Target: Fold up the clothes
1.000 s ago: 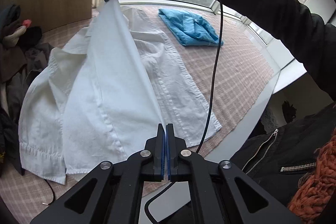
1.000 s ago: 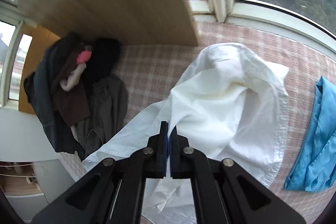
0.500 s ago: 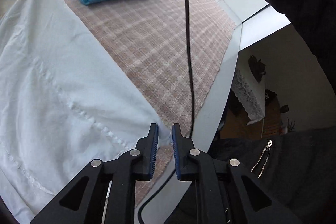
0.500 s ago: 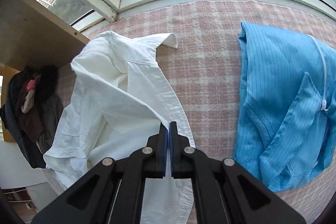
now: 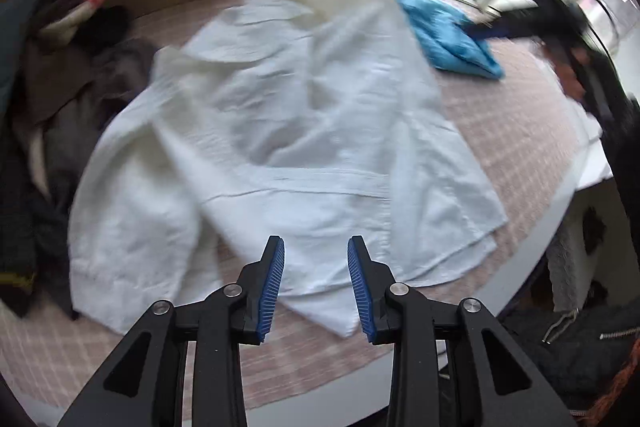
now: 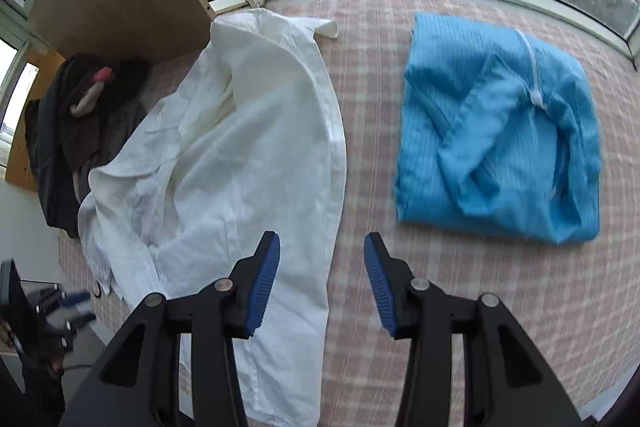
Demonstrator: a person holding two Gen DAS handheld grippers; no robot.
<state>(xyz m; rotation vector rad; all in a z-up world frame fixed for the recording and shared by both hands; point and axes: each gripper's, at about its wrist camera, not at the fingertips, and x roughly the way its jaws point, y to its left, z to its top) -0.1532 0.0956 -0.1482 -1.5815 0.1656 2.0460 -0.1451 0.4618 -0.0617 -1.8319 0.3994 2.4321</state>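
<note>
Left wrist view: left hand-held gripper hovering released, jaws just opening, nothing between, over white shirt lying rumpled on checked surface. Right hand-held gripper likewise opening empty beside shirt's edge; folded blue garment lying apart, seemingly finished.

We see bare plaid cover between white shirt and blue garment; dark clothes pile crowds the left edge.
</note>
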